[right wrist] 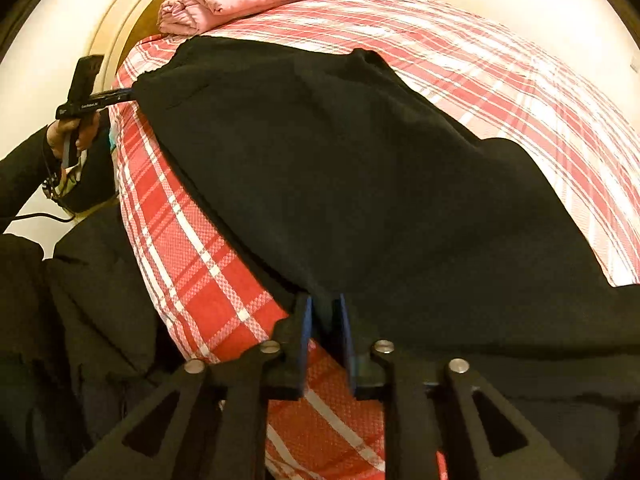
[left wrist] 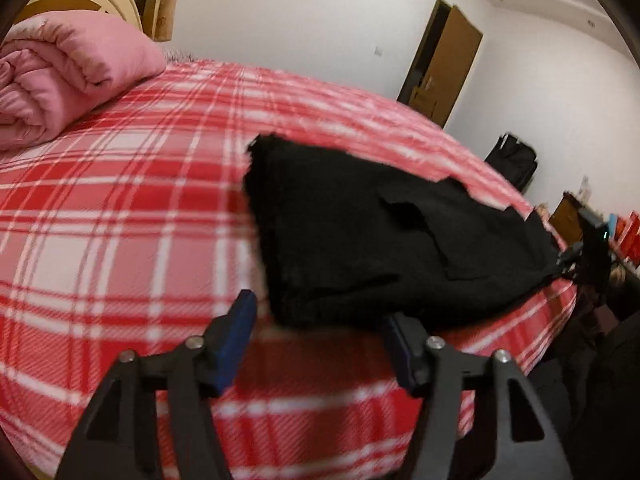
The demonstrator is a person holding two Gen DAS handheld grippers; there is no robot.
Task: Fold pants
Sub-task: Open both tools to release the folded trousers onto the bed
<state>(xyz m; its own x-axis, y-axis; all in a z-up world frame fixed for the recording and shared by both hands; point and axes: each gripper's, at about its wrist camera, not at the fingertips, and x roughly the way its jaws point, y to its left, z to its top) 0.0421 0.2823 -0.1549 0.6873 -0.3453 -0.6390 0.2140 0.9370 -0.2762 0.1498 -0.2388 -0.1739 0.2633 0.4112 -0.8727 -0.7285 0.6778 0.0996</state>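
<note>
Black pants [left wrist: 380,240] lie on the red plaid bed [left wrist: 120,208], near its front edge. My left gripper [left wrist: 320,320] is open, its blue-padded fingers straddling the near corner of the pants without gripping them. In the right wrist view the pants [right wrist: 360,180] spread wide across the bed [right wrist: 192,272]. My right gripper [right wrist: 326,312] is shut on the near edge of the pants. The right gripper also shows at the far end of the pants in the left wrist view [left wrist: 568,264]. The left gripper shows at the pants' far corner in the right wrist view [right wrist: 120,96].
A rolled pink quilt [left wrist: 60,76] lies at the head of the bed, against a cream headboard [right wrist: 120,12]. A brown door [left wrist: 444,64] and a dark bag [left wrist: 516,160] stand beyond the bed. My dark-sleeved arms and body [right wrist: 80,280] are beside the bed edge.
</note>
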